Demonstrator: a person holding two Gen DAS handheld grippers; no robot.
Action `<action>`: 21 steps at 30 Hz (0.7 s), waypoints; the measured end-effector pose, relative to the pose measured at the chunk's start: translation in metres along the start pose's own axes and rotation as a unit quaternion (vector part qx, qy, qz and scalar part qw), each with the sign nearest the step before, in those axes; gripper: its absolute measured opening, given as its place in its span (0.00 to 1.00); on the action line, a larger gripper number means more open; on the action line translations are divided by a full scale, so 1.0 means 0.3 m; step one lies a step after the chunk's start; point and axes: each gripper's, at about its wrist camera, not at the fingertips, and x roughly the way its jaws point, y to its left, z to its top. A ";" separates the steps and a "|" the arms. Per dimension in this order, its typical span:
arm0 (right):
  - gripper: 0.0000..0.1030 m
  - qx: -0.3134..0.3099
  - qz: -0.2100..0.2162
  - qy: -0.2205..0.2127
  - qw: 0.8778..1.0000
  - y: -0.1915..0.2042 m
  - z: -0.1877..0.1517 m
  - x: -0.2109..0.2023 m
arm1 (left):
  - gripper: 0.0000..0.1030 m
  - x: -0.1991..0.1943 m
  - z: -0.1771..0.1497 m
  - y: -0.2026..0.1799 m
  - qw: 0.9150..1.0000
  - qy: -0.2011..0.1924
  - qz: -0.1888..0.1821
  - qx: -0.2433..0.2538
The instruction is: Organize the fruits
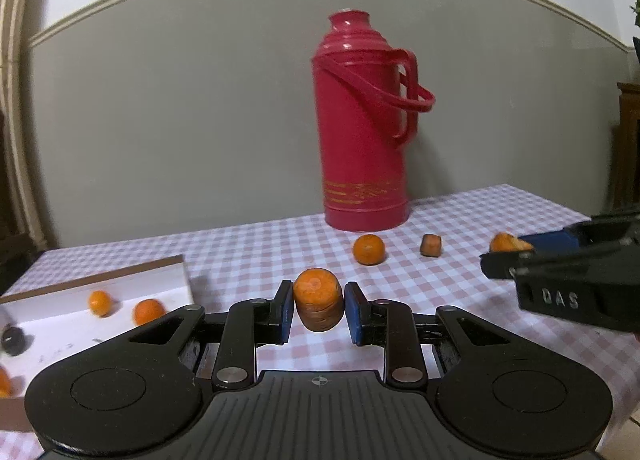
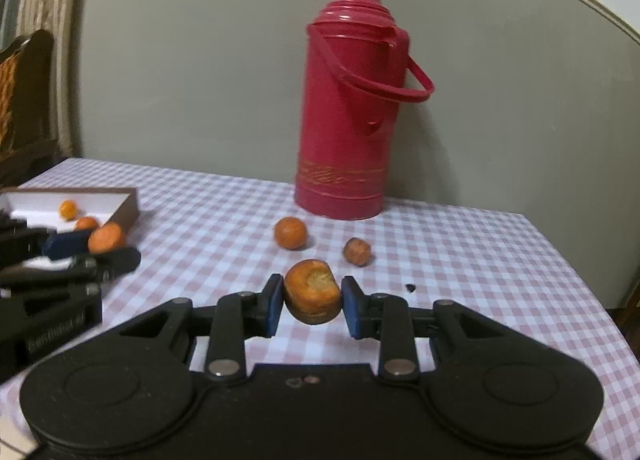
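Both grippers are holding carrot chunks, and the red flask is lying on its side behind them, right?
Not quite. The left gripper and right gripper each hold a carrot chunk, but the red flask stands upright on the tablecloth; both wrist views show it.

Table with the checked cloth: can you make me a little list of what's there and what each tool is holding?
left tool: shut on a carrot chunk
right tool: shut on another carrot piece
loose on cloth: small orange, brownish carrot stub
white box: already holds orange pieces
behind: red flask, upright
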 end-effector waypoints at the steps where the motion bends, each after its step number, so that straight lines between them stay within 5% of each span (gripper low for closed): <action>1: 0.22 -0.004 0.003 0.000 1.000 0.012 -0.009 -0.013 | 0.27 -0.017 -0.007 0.015 1.000 -0.002 0.003 -0.002; 21: 0.22 -0.058 0.094 -0.028 0.993 0.327 0.013 -0.134 | 0.27 -0.281 -0.095 0.343 0.995 -0.020 0.099 -0.019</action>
